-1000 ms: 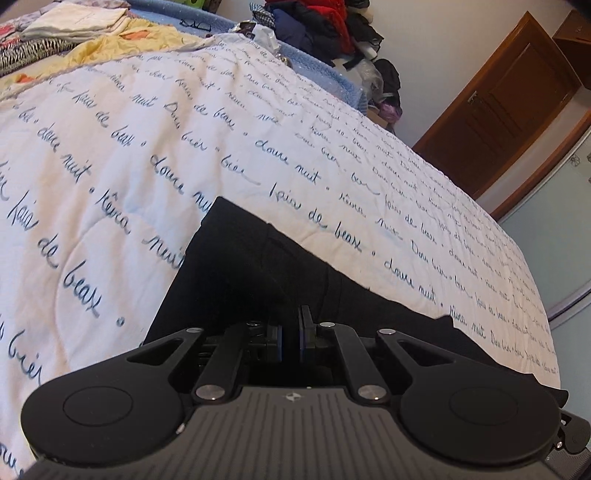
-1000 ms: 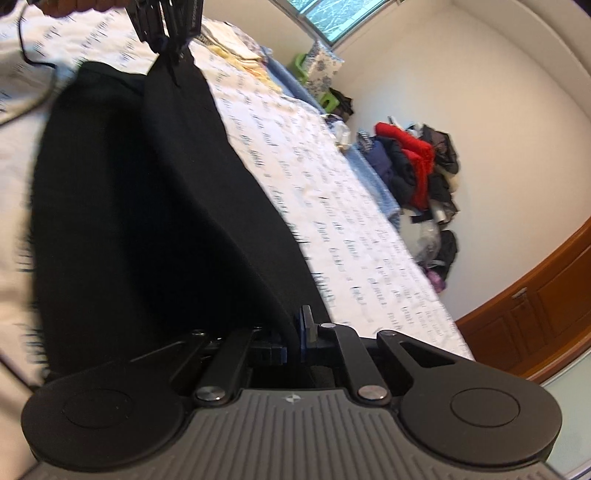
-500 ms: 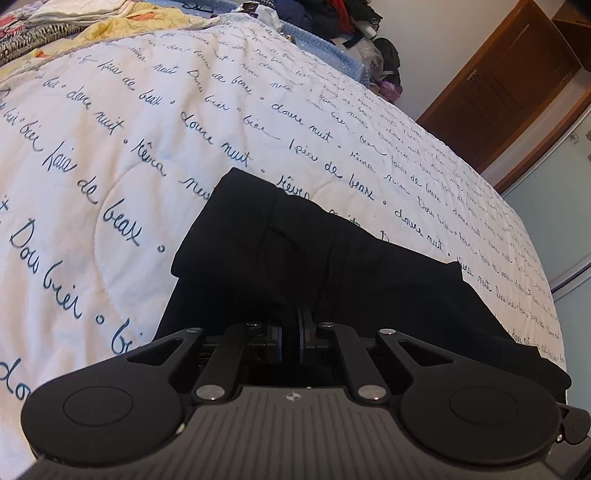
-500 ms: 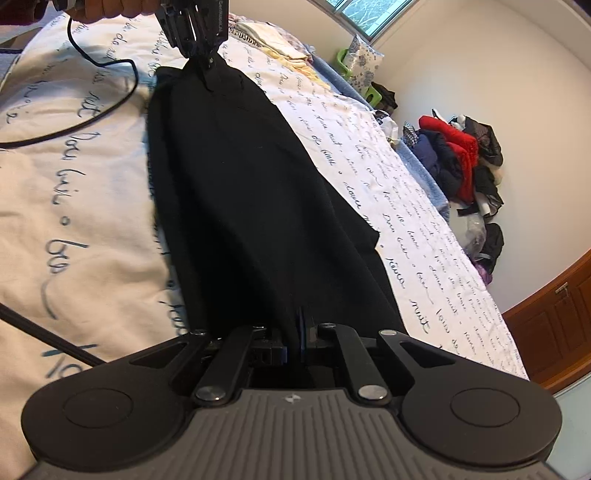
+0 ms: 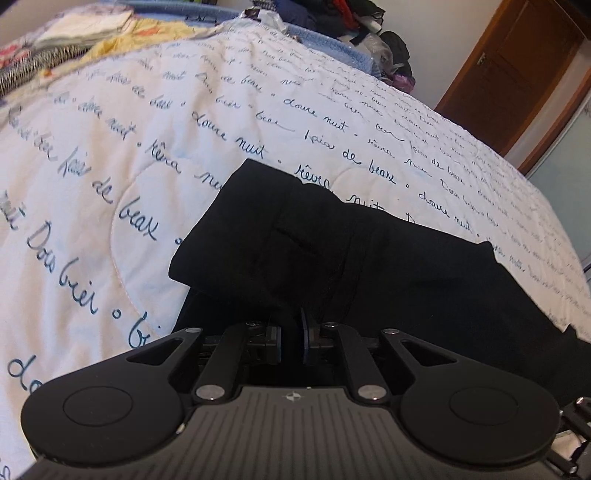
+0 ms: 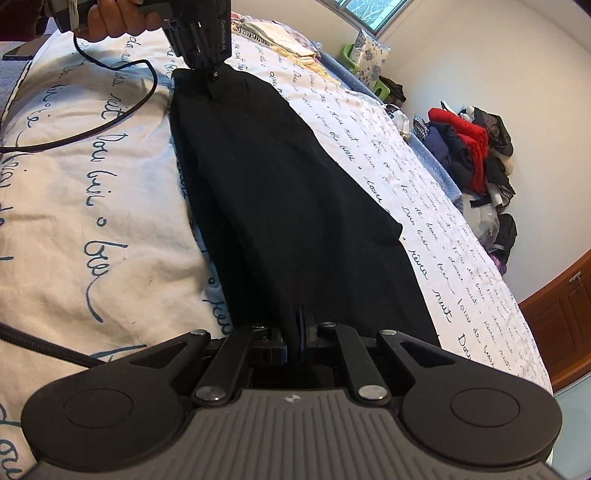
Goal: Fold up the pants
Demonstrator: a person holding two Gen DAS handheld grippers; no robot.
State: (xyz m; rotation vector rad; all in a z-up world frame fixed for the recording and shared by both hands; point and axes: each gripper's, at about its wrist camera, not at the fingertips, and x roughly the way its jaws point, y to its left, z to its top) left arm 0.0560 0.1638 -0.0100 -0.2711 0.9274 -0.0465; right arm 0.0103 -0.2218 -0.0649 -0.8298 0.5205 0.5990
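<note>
Black pants (image 6: 280, 199) lie lengthwise on a white quilt with blue script (image 5: 122, 155), one leg folded over the other. My right gripper (image 6: 298, 338) is shut on the near end of the pants. My left gripper (image 5: 291, 338) is shut on the other end of the pants (image 5: 314, 251), with a thin gap between its pads. The left gripper also shows in the right wrist view (image 6: 207, 70), pinching the far end low over the quilt.
A black cable (image 6: 110, 122) loops across the quilt left of the pants. Folded laundry (image 5: 85, 26) lies at the far end of the bed. A clothes pile (image 6: 469, 147) sits by the wall. A wooden door (image 5: 513, 62) stands beyond the bed.
Both grippers have lowered the pants from a hanging fold until they lie flat on the quilt. The left gripper's pads stand slightly wider apart.
</note>
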